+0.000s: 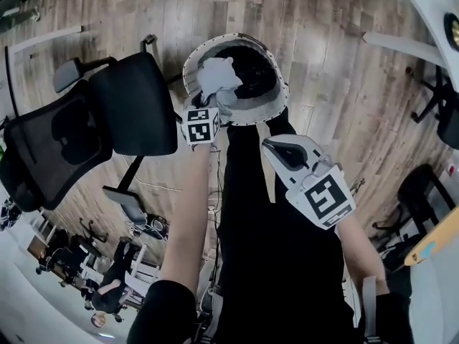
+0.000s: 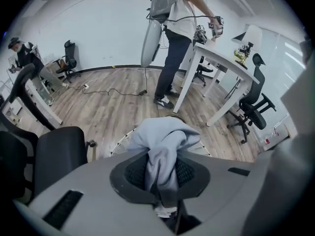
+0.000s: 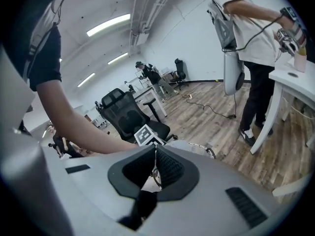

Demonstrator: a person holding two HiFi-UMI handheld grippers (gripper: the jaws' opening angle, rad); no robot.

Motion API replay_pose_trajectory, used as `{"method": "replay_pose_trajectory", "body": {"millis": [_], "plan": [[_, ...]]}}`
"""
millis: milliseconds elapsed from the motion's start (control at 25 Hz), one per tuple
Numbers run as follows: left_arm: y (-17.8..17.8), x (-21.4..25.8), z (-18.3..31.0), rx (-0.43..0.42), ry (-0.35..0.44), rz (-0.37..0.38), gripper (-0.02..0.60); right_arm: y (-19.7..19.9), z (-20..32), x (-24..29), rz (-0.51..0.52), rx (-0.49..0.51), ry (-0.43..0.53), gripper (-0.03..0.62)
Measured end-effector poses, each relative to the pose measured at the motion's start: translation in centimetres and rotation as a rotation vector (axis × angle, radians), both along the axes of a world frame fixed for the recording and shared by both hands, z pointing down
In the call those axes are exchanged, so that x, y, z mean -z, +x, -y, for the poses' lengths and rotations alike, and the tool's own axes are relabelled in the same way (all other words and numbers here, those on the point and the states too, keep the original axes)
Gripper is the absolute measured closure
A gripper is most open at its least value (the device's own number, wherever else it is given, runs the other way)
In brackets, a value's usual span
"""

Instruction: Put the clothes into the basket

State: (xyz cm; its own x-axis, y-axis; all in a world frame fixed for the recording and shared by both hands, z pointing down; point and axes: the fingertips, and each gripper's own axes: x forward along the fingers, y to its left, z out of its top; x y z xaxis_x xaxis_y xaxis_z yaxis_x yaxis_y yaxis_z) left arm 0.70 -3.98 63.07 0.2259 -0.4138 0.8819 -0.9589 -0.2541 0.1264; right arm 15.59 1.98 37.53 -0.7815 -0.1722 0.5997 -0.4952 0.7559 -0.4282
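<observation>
A light grey garment (image 1: 216, 77) hangs bunched over the open top of the round white perforated basket (image 1: 275, 97) on the wooden floor. My left gripper (image 1: 213, 97) is shut on this garment; in the left gripper view the cloth (image 2: 165, 144) is pinched between the dark pads and spills forward, with the basket rim (image 2: 122, 144) showing just beyond it. My right gripper (image 1: 270, 144) hovers to the right of the basket's near edge. Its pads (image 3: 167, 167) meet at the tips, with nothing between them, and the left gripper's marker cube (image 3: 145, 134) lies ahead of it.
A black office chair (image 1: 107, 113) stands close to the left of the basket. A white desk (image 1: 430, 9) is at the upper right, and a standing person (image 2: 179, 28) works at it. Another black chair (image 2: 253, 107) sits beyond that desk.
</observation>
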Motion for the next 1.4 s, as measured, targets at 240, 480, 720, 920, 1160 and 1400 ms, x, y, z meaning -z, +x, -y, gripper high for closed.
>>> {"method": "replay_pose_trajectory", "body": {"millis": [240, 480, 720, 920, 1160, 1400], "plan": [[-2.2, -8.8, 2.0, -0.013, -0.017, 0.033, 0.512, -2.7, 0.7, -5.1, 0.041, -0.049, -0.069, 0.577], [-4.8, -15.8, 4.5, -0.003, 0.003, 0.078, 0.512, -4.9, 0.7, -10.9, 0.013, -0.039, -0.106, 0.577], [-6.3, -21.8, 6.7, -0.013, -0.005, 0.134, 0.511, -6.5, 1.7, -14.4, 0.028, -0.126, -0.177, 0.577], [-5.6, -25.9, 6.9, 0.014, -0.04, 0.14, 0.511, -6.5, 1.3, -17.4, 0.018, -0.162, -0.245, 0.577], [-5.4, -30.1, 7.5, 0.028, -0.073, 0.119, 0.511, -6.4, 1.3, -20.9, -0.009, -0.184, -0.296, 0.577], [-5.9, -32.5, 7.2, 0.012, -0.137, 0.14, 0.511, -6.2, 1.3, -22.1, -0.037, -0.183, -0.318, 0.577]]}}
